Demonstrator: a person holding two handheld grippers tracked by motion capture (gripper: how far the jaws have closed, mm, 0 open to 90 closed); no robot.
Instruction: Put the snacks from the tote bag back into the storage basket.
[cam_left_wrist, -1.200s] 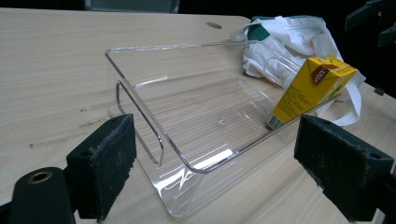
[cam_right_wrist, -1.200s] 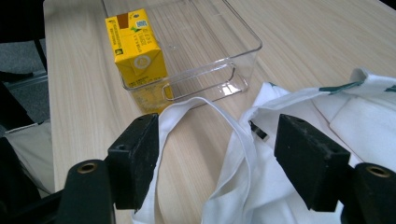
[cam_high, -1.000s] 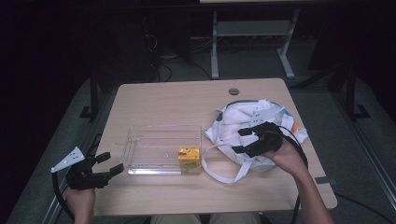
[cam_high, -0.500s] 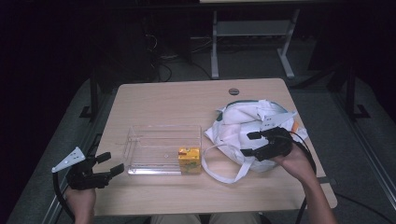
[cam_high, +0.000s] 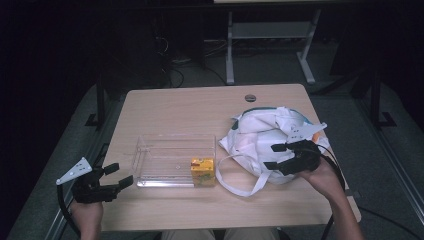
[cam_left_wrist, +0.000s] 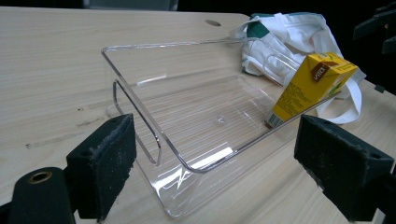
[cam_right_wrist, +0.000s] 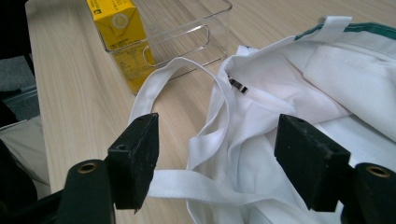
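Right hand-held gripper (cam_high: 274, 156) nearer bag edge (cam_high: 260, 172)

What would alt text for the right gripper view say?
Two black claw jaws stand open just above a crumpled white bag and its looping strap on a wooden table. Beyond them, a yellow carton stands in a corner of a clear plastic bin.

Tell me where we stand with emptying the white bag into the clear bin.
Done: one yellow drink carton stands upright in the clear bin, at its corner nearest the white bag. In hand: the right gripper hovers open over the bag's edge and strap, gripping nothing. The left gripper waits open beside the bin. Left: grasping the bag; whether anything remains inside cannot be seen.
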